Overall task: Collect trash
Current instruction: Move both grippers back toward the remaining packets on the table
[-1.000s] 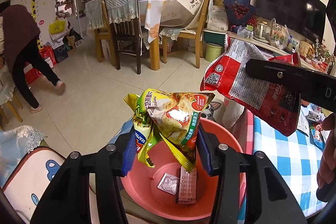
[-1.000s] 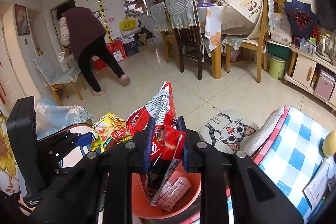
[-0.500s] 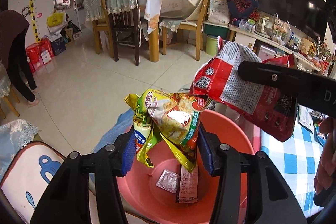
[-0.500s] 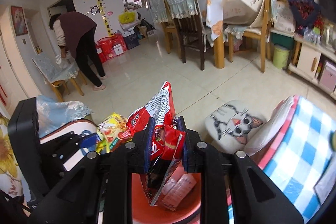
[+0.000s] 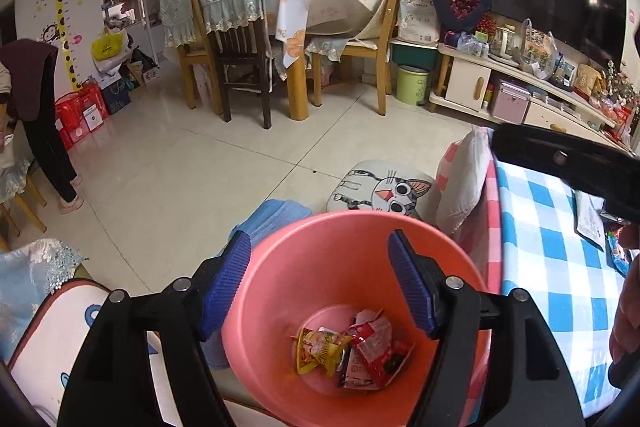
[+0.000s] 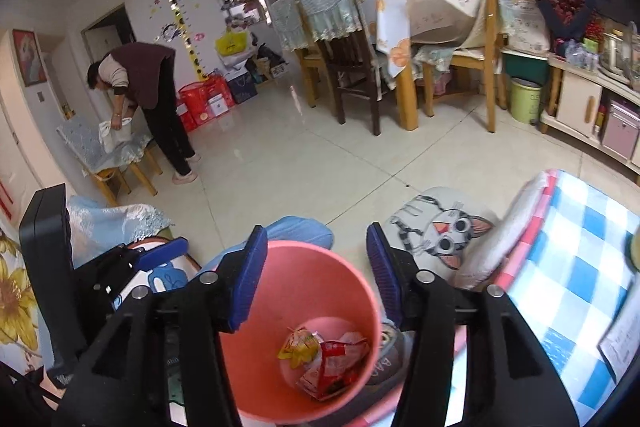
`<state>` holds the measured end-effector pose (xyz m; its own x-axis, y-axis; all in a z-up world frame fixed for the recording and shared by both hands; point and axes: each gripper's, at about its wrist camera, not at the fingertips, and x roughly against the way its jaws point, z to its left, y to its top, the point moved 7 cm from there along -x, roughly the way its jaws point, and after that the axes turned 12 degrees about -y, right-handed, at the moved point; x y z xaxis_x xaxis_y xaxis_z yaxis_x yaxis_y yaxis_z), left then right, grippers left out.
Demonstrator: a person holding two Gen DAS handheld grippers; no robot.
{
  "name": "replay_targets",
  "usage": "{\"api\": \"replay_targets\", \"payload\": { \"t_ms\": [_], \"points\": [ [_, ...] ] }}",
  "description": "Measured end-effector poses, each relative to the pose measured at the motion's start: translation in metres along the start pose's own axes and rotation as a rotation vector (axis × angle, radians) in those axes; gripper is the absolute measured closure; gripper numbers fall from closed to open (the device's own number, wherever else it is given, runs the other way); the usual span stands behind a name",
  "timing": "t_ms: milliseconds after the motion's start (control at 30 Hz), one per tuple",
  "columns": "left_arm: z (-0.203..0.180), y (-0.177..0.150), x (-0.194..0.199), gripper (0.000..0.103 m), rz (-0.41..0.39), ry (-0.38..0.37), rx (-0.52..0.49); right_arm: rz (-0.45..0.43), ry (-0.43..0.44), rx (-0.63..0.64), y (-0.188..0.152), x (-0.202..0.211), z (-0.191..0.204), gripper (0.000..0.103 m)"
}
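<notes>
Both grippers hang over the pink bin, jaws opening, nothing between them: left gripper, right gripper. Yellow wrapper and red wrapper lie at the bin's bottom.

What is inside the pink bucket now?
At the bottom of the pink bucket lie a yellow snack bag and a red snack bag. Other wrappers may lie under them, but they are covered.

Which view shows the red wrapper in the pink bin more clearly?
The left wrist view: the red wrapper lies larger and brighter on the bin floor. The right wrist view shows it smaller, partly under the yellow one.
</notes>
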<state>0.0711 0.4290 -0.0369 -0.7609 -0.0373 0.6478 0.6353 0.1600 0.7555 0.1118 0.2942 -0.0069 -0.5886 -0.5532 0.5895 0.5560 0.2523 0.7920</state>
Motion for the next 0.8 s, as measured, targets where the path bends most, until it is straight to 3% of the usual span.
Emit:
{"api": "replay_targets", "payload": {
  "t_ms": [133, 333, 400, 667, 800],
  "points": [
    [-0.034, 0.01, 0.007, 0.026, -0.029, -0.048, -0.039, -0.034, -0.066, -0.06, -0.015, 0.036, -0.052, 0.039],
    [-0.127, 0.005, -0.004, 0.016, -0.024, -0.177, -0.114, -0.056, -0.236, -0.159, -0.07, 0.104, -0.162, 0.028],
    [-0.165, -0.004, -0.016, 0.014, 0.003, -0.22, -0.149, -0.049, -0.298, -0.187, -0.094, 0.127, -0.2, 0.02],
    [-0.311, -0.049, -0.065, 0.013, 0.121, -0.389, -0.26, -0.013, -0.535, -0.279, -0.183, 0.201, -0.338, 0.012],
    [-0.365, -0.056, -0.089, 0.013, 0.138, -0.404, -0.309, 0.003, -0.59, -0.256, -0.206, 0.215, -0.379, 0.009]
  ]
}}
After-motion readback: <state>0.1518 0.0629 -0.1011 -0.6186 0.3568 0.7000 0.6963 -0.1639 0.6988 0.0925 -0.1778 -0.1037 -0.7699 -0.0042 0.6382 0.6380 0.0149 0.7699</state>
